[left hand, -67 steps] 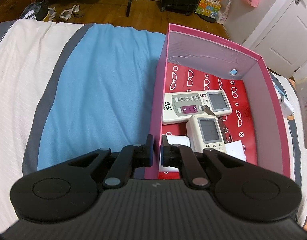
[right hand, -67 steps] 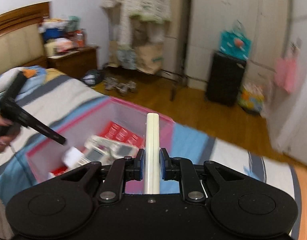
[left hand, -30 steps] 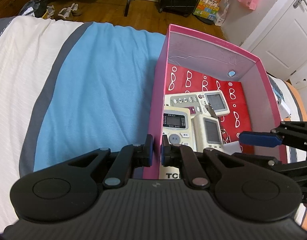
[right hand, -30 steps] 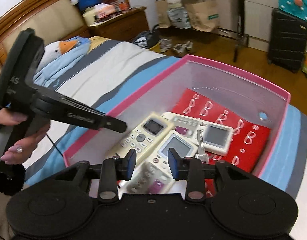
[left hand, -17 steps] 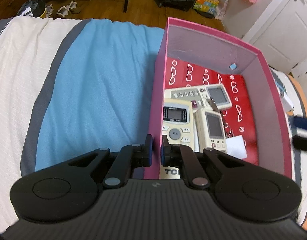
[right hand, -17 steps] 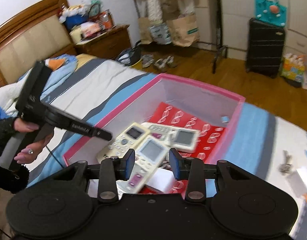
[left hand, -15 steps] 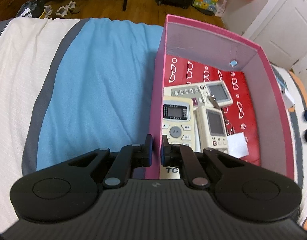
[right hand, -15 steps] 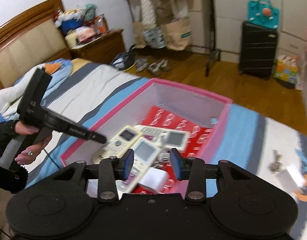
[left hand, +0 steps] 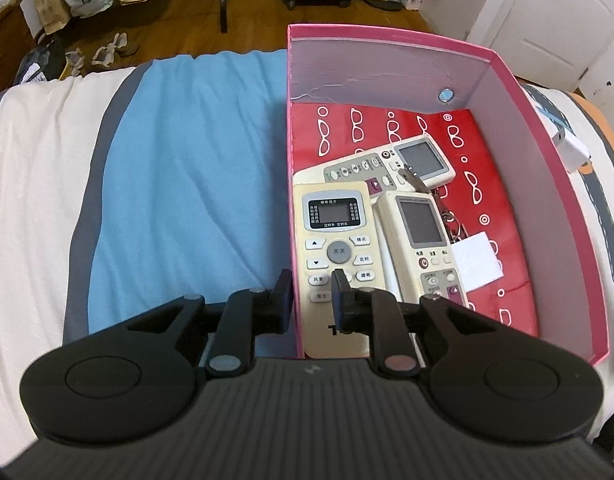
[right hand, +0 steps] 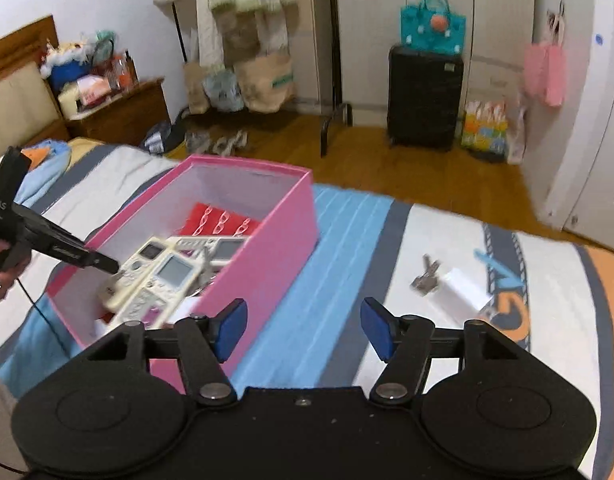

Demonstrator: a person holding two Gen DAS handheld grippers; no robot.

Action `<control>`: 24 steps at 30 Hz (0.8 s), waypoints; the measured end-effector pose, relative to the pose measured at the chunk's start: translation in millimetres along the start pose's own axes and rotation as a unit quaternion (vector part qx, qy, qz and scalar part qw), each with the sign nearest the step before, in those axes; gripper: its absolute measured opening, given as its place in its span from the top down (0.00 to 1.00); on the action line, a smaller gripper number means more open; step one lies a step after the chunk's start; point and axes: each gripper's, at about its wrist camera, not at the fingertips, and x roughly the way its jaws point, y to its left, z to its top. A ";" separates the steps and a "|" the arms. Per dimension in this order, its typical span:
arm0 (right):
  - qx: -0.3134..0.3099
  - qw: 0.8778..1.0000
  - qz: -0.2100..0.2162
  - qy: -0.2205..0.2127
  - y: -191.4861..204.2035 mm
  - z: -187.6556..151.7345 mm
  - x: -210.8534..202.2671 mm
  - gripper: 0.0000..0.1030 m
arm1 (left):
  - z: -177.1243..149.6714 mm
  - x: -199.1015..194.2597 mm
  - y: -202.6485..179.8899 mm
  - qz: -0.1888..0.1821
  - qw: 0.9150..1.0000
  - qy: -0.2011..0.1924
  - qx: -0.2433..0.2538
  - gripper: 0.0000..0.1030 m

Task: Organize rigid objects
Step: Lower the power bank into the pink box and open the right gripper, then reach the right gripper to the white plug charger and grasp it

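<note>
Now the left gripper [left hand: 309, 292] has just eased its jaws off the pink box [left hand: 291, 184] wall between them; the right gripper [right hand: 303, 330] has been opening, empty, with keys [right hand: 425, 274] beyond.

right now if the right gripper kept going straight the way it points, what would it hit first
Probably the striped bedspread just right of the pink box. The open right gripper holds nothing; the keys and white charger lie further right. Depth is unclear.
</note>
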 end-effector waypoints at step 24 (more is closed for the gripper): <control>-0.144 0.971 -0.133 0.139 -93.0 9.9 138.4 0.32 | 1.0 8.3 7.7 -0.011 1.000 0.002 0.009 0.87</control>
